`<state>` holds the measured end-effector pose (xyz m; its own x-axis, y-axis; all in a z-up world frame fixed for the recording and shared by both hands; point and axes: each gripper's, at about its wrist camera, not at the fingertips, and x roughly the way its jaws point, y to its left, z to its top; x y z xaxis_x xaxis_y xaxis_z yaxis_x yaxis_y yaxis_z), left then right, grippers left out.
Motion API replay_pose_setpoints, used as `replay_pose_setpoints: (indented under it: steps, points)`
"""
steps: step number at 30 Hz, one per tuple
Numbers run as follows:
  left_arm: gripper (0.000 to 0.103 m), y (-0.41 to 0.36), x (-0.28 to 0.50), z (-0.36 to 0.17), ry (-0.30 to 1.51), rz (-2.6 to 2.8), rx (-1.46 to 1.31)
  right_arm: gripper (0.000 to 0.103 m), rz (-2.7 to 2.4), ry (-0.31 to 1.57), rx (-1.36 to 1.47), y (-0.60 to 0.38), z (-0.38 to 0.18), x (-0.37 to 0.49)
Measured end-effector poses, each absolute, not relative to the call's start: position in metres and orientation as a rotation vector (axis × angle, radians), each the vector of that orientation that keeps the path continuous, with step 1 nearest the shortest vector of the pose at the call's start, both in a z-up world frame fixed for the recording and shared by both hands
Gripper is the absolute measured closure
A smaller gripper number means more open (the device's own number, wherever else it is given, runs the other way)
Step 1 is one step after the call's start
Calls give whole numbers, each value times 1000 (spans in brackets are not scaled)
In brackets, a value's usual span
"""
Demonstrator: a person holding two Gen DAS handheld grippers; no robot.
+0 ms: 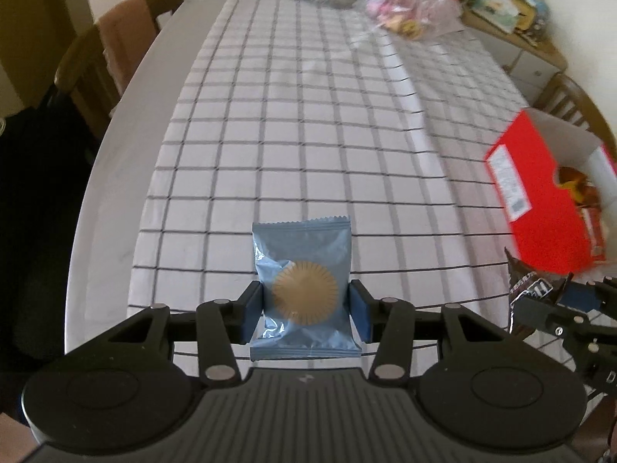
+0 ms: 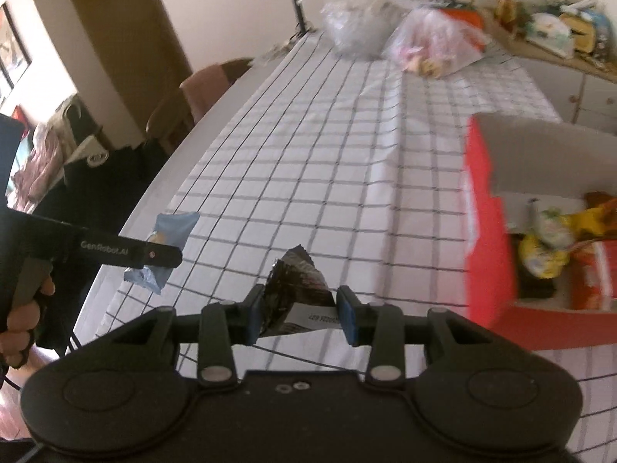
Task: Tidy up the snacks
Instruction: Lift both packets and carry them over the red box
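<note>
Lettering "GenRobot.AI" runs along left gripper (image 2: 154, 260) holding blue packet (image 2: 173, 227).

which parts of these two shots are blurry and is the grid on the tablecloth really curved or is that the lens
Left wrist view: the blue packet is sharp, while the red box and the far plastic bags smear. Right wrist view: blurrier overall, the red box and its snacks streaked, the black wrapper soft. In both views the grid of the tablecloth bows from fisheye distortion.
</note>
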<state>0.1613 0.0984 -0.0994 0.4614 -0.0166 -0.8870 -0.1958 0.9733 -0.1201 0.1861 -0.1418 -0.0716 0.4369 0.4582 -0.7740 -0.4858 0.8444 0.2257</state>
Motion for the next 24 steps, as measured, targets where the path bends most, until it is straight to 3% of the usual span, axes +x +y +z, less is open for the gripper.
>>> replay_pose_setpoints:
  steps: [13, 24]
  points:
    - [56, -1, 175, -42, 974, -15, -148, 65, 494, 824, 9, -236, -22, 190]
    - [56, -97, 198, -20, 924, -99, -87, 65, 420, 784, 22, -317, -14, 207]
